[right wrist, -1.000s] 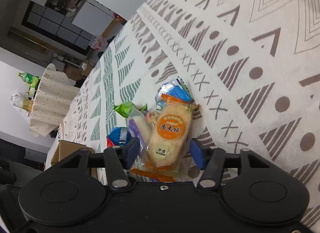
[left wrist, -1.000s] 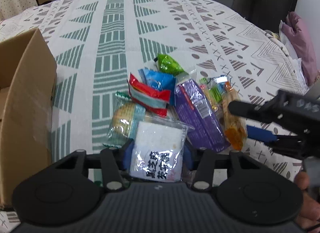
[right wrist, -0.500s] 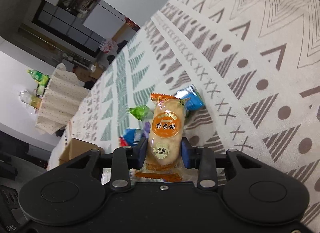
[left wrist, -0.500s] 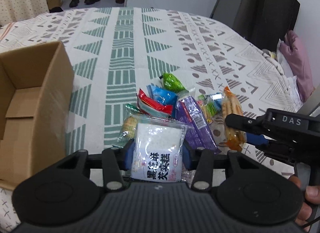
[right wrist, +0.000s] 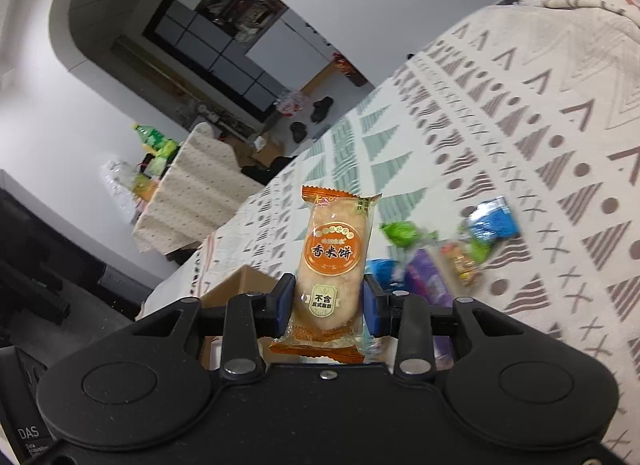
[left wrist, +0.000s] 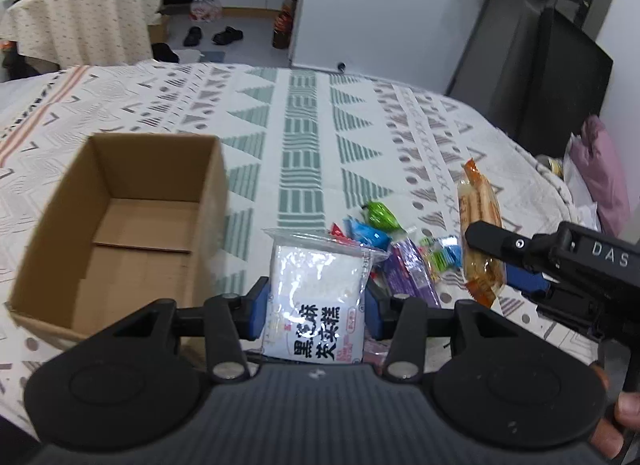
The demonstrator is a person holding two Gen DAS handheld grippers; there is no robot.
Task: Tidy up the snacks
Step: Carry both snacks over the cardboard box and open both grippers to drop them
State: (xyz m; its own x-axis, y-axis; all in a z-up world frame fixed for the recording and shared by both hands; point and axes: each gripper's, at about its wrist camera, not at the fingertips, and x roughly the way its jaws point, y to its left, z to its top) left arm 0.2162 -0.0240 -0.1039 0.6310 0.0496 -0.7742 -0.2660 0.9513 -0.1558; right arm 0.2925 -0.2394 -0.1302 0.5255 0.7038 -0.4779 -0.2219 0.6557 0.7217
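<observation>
Nearest to me, my left gripper (left wrist: 314, 311) is clamped on a clear packet of white cake (left wrist: 318, 297) with bold black characters, its blue pads pressing both long edges. The packet stands upright between the jaws, long axis pointing away from me, clear of the bed (left wrist: 304, 121).

My right gripper (right wrist: 326, 305) is closed on an orange rice cracker packet (right wrist: 332, 265), also held upright by its lower half, with the crimped top edge sticking up. Its jaws have just been closing, and the cracker now sits pinched between the pads. In the left view this same packet appears at the right, held above the bedspread.

Just beyond and to the left of the left gripper sits the open cardboard box (left wrist: 120, 225), empty as far as I can see, its long axis running away from me. I judge this relation decides the coming move: the box lies to the left of both packets, and the left gripper is the nearer one (the right would have to cross over the pile).

Further out, between the two grippers, the remaining snacks (left wrist: 396, 249) lie loose on the patterned bedspread: a green packet, a blue one, a red one, a purple pack.
</observation>
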